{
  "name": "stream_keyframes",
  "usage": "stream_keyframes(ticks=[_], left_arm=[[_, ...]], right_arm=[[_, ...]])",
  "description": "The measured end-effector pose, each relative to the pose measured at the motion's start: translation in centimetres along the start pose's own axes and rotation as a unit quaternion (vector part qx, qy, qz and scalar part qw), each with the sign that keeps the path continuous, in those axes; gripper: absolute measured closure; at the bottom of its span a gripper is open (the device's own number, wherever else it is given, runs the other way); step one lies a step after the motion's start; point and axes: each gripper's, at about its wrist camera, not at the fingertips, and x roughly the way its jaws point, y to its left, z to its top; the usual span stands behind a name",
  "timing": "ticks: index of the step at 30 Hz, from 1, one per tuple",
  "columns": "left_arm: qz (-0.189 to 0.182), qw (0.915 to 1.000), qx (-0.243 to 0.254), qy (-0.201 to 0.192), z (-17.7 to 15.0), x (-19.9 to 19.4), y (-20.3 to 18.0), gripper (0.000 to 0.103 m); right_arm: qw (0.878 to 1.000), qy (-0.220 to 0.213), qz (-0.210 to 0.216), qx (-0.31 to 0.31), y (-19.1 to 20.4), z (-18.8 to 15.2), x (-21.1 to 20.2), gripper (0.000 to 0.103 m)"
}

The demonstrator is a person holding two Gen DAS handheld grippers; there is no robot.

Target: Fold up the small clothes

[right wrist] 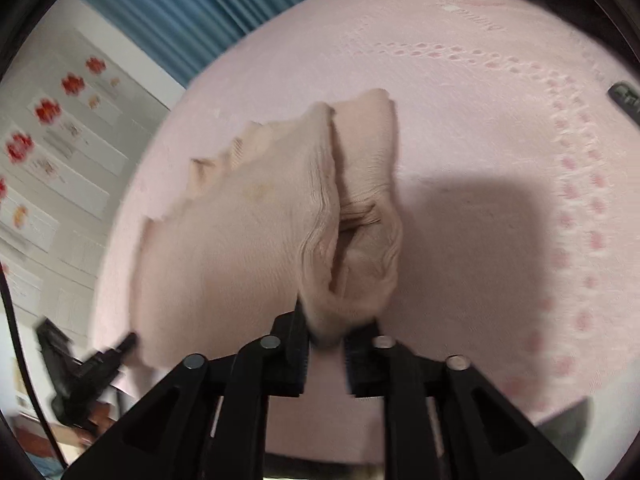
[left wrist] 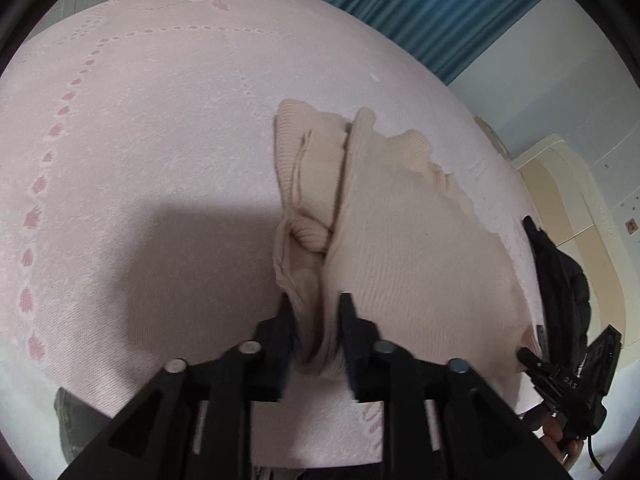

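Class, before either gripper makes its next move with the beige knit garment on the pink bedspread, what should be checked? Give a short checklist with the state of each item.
1. Left gripper has cloth between its fingers: ok, an edge of the beige knit garment sits there.
2. Right gripper has the garment's other end: ok, fabric is bunched between its fingers.
3. Grips firm: cannot tell, pad contact is blurred.
4. Garment spread flat: not ok, it is creased and hangs between the grippers.
5. Pink bedspread free for laying down: ok on the bare patch beside the garment.
6. Black jacket apart from the garment: cannot tell.
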Motion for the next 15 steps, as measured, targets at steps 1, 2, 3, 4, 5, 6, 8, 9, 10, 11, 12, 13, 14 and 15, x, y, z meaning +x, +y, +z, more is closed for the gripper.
stream_keyframes(ticks=[1,2,3,4,5,6,8,9,10,11,12,13,14,15], left_arm=[[0.01,0.9999,0.002,0.003,0.2,-0.2,0.1,0.064],[0.015,0.9999,0.005,0.001,0.4,-0.4,0.2,0.063],[0.018,0.9998,0.008,-0.004,0.8,-0.7,0.2,0.06],[0.022,0.9996,0.011,-0.012,1.2,-1.1,0.2,0.055],[0.024,0.9994,0.014,-0.019,1.6,-1.4,0.2,0.053],[0.025,0.9992,0.016,-0.027,2.1,-1.5,0.1,0.048],[0.022,0.9988,0.023,-0.036,3.1,-1.6,-0.5,0.047],[0.019,0.9988,0.028,-0.036,3.7,-1.4,-1.0,0.047],[0.016,0.9986,0.034,-0.037,4.2,-1.1,-1.5,0.047],[0.015,0.9982,0.042,-0.039,4.9,-0.6,-2.4,0.047],[0.015,0.9979,0.049,-0.04,5.4,-0.2,-3.0,0.047],[0.013,0.9973,0.058,-0.042,6.2,0.4,-3.8,0.047],[0.014,0.997,0.063,-0.043,6.5,0.6,-4.1,0.047],[0.015,0.9965,0.07,-0.044,7.1,1.1,-4.7,0.047]], right_arm=[[1.0,-0.008,-0.013,-0.012,-0.3,-0.2,-0.4,0.08],[1.0,-0.014,-0.018,-0.02,-0.2,-0.2,-0.9,0.076],[0.999,-0.022,-0.021,-0.029,-0.4,-0.2,-1.5,0.074],[0.999,-0.03,-0.025,-0.036,-0.2,0.0,-2.1,0.073],[0.998,-0.04,-0.032,-0.043,-0.3,0.2,-2.4,0.072],[0.996,-0.056,-0.043,-0.054,-0.1,0.7,-2.9,0.071],[0.993,-0.075,-0.056,-0.074,0.7,1.8,-3.4,0.07],[0.992,-0.079,-0.056,-0.081,1.2,2.6,-3.3,0.07],[0.991,-0.083,-0.054,-0.086,1.2,3.3,-3.2,0.069],[0.991,-0.086,-0.051,-0.088,1.5,3.9,-2.8,0.069],[0.991,-0.087,-0.05,-0.089,1.6,4.7,-2.4,0.069],[0.991,-0.087,-0.05,-0.089,1.8,5.5,-1.8,0.069],[0.991,-0.086,-0.05,-0.09,2.2,6.3,-1.1,0.069],[0.991,-0.085,-0.052,-0.091,2.6,6.9,-0.5,0.069]])
